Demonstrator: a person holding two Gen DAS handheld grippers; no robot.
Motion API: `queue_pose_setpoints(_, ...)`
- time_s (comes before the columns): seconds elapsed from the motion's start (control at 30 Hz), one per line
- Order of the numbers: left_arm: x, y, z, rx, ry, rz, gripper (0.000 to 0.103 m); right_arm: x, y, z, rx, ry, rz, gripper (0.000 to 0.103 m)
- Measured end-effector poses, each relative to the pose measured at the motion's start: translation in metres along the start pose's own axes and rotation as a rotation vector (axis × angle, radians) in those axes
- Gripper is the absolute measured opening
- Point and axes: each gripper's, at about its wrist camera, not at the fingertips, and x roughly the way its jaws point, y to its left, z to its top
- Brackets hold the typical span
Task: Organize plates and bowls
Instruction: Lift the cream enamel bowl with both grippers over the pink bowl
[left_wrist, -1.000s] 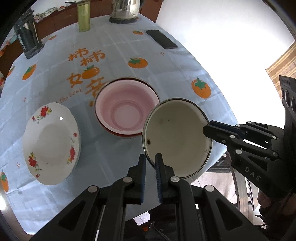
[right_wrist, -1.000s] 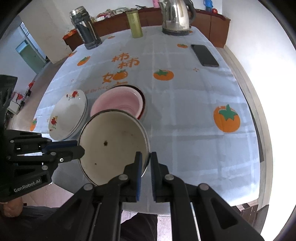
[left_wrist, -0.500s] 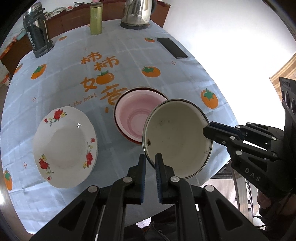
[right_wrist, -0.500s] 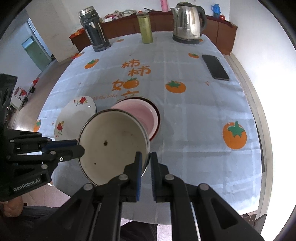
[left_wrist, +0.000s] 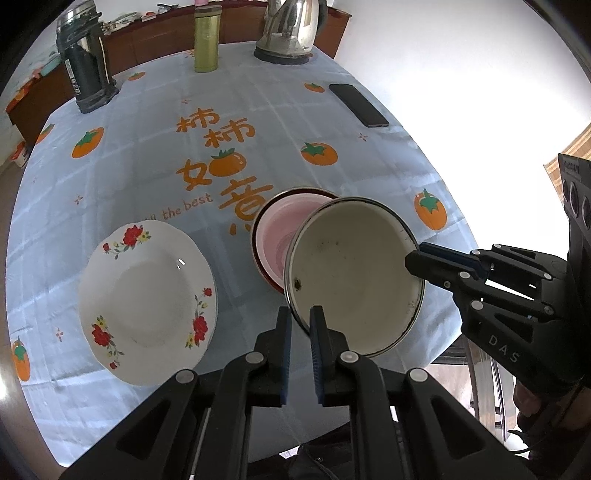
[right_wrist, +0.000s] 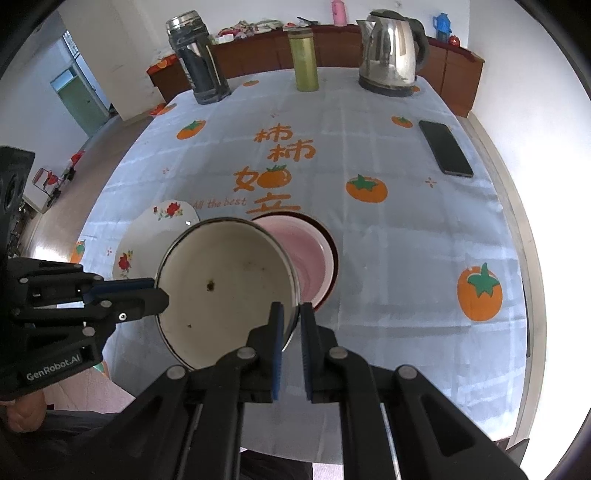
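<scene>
A cream enamel bowl (left_wrist: 354, 273) with a dark rim is held in the air by both grippers. My left gripper (left_wrist: 300, 314) is shut on its near-left rim. My right gripper (right_wrist: 291, 314) is shut on its right rim; it also shows at the right of the left wrist view (left_wrist: 413, 258). The bowl (right_wrist: 221, 288) hangs above and in front of a pink bowl (left_wrist: 277, 229) nested in a red-rimmed bowl on the table. A white floral plate (left_wrist: 147, 299) lies to the left on the tablecloth.
At the far edge stand a dark flask (left_wrist: 86, 70), a green tumbler (left_wrist: 206, 40) and a steel kettle (left_wrist: 291, 29). A black phone (left_wrist: 358, 105) lies at the right. The table's near edge (left_wrist: 221, 435) is just below the grippers.
Both grippers have lifted the cream bowl up and back together. The table now looks farther away and the pink bowl is partly hidden behind the held bowl.
</scene>
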Motion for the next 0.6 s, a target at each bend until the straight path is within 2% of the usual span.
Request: queue_pose_setpoints(0.6, 0.001, 0.007, 0.01, -0.025, -0.009, 0.015, 0.011, 0.007, 0.001, 0.017, -0.03, -0.004, 0.015, 0.009)
